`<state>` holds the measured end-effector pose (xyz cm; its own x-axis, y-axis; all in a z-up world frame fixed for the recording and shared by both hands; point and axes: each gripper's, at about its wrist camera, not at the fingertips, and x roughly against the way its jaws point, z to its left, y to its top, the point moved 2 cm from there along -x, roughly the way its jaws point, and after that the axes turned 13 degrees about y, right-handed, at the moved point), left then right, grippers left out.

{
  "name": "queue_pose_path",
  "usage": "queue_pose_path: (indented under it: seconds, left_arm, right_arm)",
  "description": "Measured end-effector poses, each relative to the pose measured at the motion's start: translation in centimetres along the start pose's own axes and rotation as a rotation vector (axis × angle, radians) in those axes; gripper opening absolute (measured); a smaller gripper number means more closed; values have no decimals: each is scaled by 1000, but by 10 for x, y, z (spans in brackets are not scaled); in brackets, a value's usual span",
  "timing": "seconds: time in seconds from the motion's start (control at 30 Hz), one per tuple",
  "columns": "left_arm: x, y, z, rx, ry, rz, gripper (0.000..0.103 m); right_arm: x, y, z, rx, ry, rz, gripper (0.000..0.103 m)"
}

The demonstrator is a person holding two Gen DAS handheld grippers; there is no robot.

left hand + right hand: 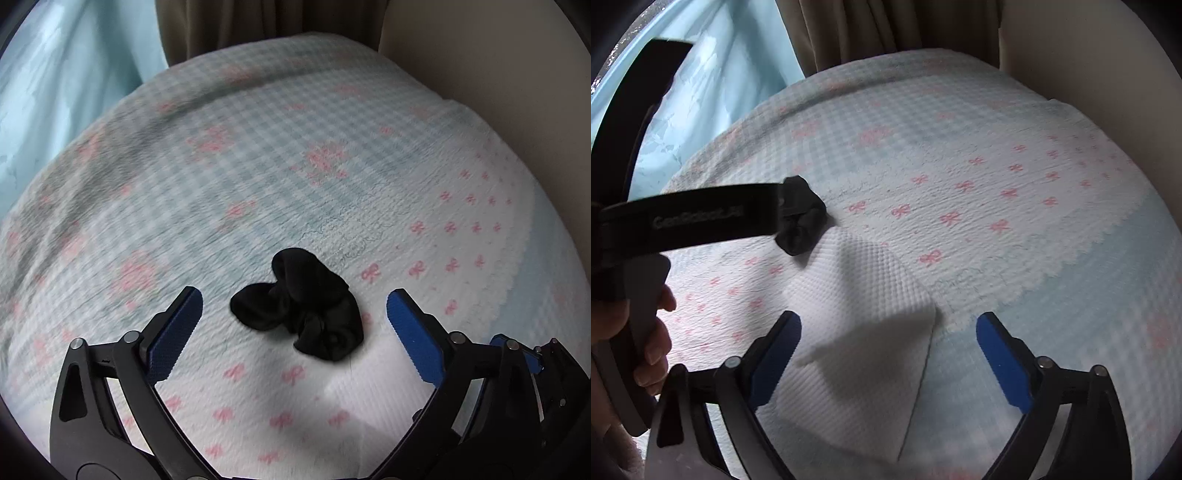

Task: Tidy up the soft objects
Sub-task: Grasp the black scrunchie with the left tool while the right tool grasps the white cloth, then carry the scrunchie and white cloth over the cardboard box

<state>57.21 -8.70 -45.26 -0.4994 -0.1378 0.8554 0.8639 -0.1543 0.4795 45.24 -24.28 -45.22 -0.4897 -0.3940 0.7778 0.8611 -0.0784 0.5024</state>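
Black scrunchie (pixel 299 306) lying on bed quilt (pixel 258 166), between wide left tongs (pixel 294 308), untouched. In right view, half hidden at ten o'clock behind left device. White textured cloth (pixel 864 332) between wide right tongs (pixel 888 325), near edge cut off. Hand (pixel 646 332) partly visible.

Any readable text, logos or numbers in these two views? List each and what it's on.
"GenRobot.AI": pale lettering, blurred but legible, on the black side of the left hand-held gripper as seen in the right wrist view.
Bedspread: pink bows and checks only, no text.
Black scrunchie and white cloth: no label visible.
Left wrist view: no writing anywhere.
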Motion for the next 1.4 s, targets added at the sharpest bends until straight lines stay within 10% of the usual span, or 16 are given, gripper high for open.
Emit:
queue_pose_path:
  seconds: [0.23,0.63,1.4]
  left_arm:
    - [-31,-3,-3,-4,17,40,84]
    - [-34,-20,-5,-66,8,68,21]
    - [162,-19,68,75,5,-20,20]
  right_arm:
    - [-20,1,0,30,27,8,84]
    - [-23,-1,19,85,71,51,25]
    - [133,20,77,32,30,-87,19]
